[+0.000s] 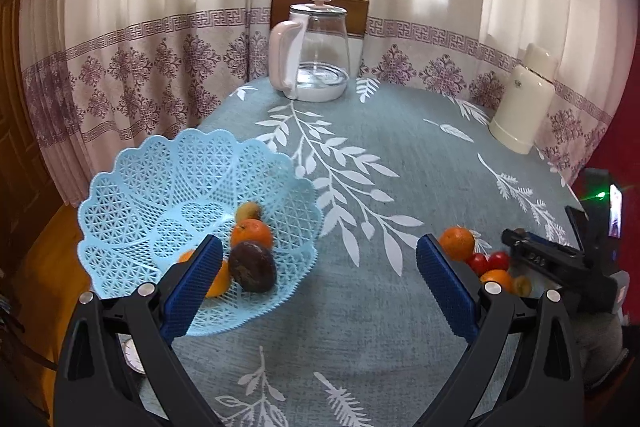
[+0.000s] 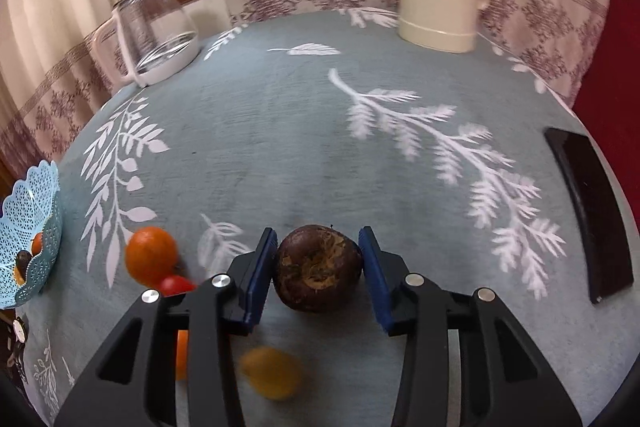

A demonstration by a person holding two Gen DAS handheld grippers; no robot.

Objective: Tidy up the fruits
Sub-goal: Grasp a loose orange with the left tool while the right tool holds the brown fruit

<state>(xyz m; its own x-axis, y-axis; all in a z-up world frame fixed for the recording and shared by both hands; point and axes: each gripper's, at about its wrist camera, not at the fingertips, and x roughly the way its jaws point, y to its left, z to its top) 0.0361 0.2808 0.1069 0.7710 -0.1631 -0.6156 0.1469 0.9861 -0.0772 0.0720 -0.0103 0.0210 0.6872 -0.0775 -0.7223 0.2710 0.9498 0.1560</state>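
Observation:
A light blue lattice basket (image 1: 132, 203) stands at the table's left and holds oranges (image 1: 252, 233), a dark brown fruit (image 1: 253, 271) and a small yellow fruit (image 1: 248, 211). My left gripper (image 1: 318, 251) hangs open just right of the basket, nothing between its blue pads. In the right wrist view my right gripper (image 2: 318, 241) is shut on another dark brown fruit (image 2: 318, 269). Beside it lie an orange (image 2: 150, 255), a red tomato (image 2: 174, 285) and a blurred yellow fruit (image 2: 272, 371). The same loose pile (image 1: 486, 263) shows at the right of the left wrist view.
A glass kettle with a pink handle (image 1: 316, 55) and a cream thermos (image 1: 524, 99) stand at the table's far side. A black phone (image 2: 588, 211) lies at the right edge. A wristwatch (image 2: 18, 331) rests near the basket. Curtains hang behind.

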